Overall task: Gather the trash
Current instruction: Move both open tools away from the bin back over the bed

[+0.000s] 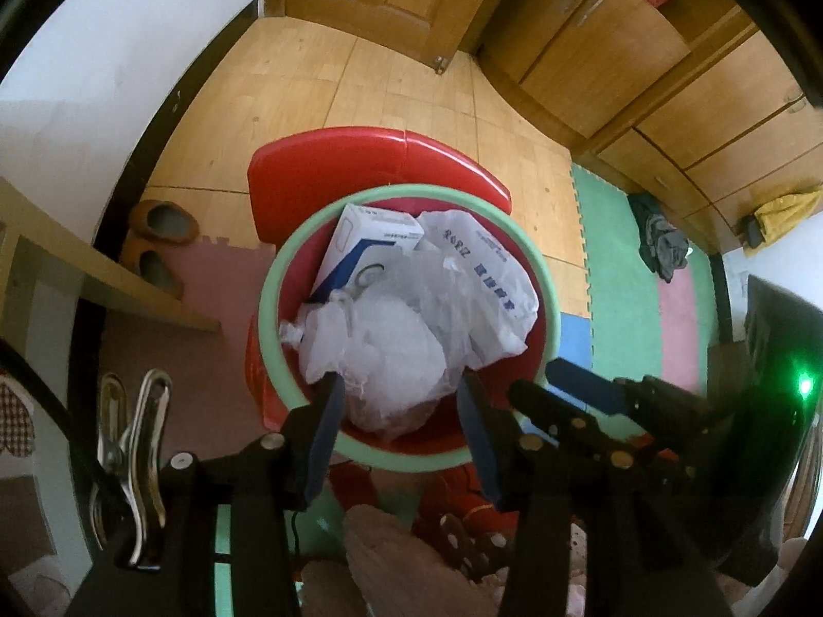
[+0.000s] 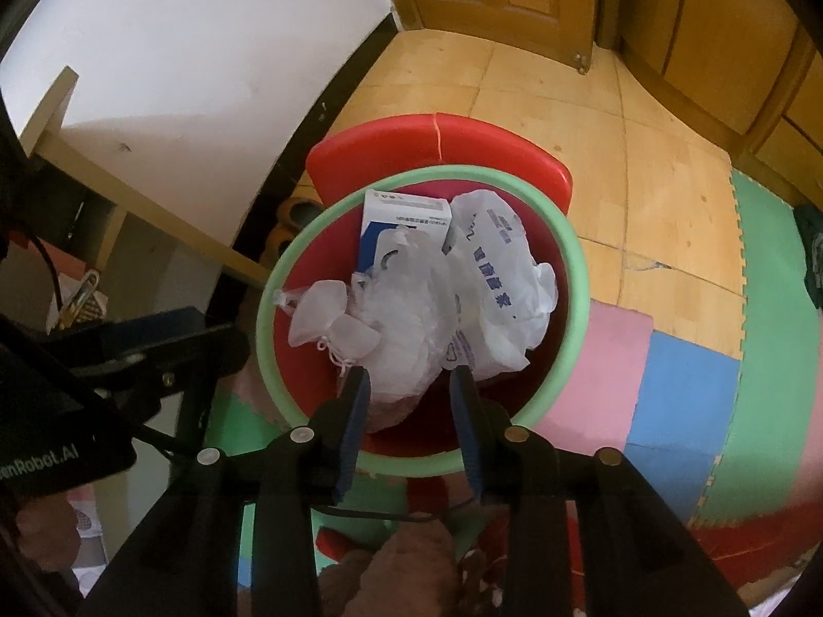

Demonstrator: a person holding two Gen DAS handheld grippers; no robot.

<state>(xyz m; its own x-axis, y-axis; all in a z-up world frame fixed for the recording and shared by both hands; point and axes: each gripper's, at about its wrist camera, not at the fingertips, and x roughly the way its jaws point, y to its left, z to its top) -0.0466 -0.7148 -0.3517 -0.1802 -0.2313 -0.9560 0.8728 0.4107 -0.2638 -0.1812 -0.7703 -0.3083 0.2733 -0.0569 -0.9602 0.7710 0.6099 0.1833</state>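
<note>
Left wrist view: a red bin with a pale green rim (image 1: pixel 267 308) is seen at the centre of the frame, heaped with trash. A clear plastic bag (image 1: pixel 391 339) lies uppermost, a printed white bag (image 1: pixel 483 277) is at its right, and a white and blue carton (image 1: pixel 370 241) is wedged at the upper edge. The left gripper (image 1: pixel 401 385) is held over the lower part of the heap, its jaws set partly apart; the clear bag is framed between them, yet no pad is seen pressing on it. The risk is judged to lie in the loose pile: film could be snagged on a fingertip as the tool is raised and dragged over the rim. The right gripper (image 1: pixel 581 385) is seen at the lower right, just beside the rim.

Right wrist view: the same bin rim (image 2: pixel 571 277) is shown mid-frame, the clear plastic bag (image 2: pixel 401 319) and printed white bag (image 2: pixel 494 277) rising above it and the carton (image 2: pixel 401 216) at the top. The right gripper (image 2: pixel 409 378) is poised at the pile's lower edge, fingers partly apart, nothing clamped. Whether the bag is brushed cannot be told. The overfilled heap could be tipped onto the foam floor mat (image 2: pixel 684 385) if nudged.
</note>
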